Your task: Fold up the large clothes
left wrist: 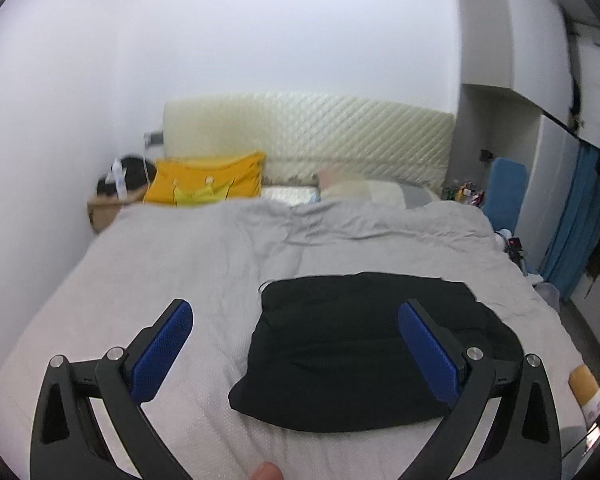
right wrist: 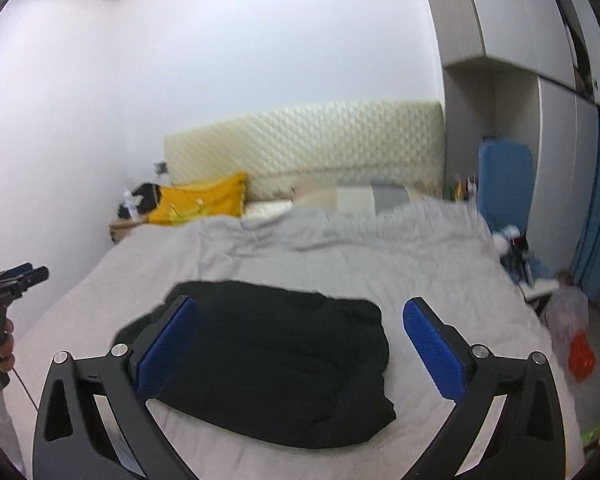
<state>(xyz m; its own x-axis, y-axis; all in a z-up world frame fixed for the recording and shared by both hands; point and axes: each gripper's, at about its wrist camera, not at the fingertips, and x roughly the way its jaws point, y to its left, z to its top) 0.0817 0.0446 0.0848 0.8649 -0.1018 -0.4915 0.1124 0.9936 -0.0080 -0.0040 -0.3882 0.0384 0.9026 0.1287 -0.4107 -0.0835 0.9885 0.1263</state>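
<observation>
Both tongs [left wrist: 296, 308] [right wrist: 300, 306] gape over black garment [left wrist: 352, 352] — only right view shows the left tongs.

Both wrist views above bed foot, facing the headboard [left wrist: 308, 136], sharing black garment [right wrist: 268, 360]

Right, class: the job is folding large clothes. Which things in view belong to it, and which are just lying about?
Belongs to the job:
- black garment, lying folded on the grey bed cover
- left gripper, fingers apart
- right gripper, fingers apart

Just lying about:
- yellow bag
- quilted headboard
- blue chair
- orange item on the floor
</observation>
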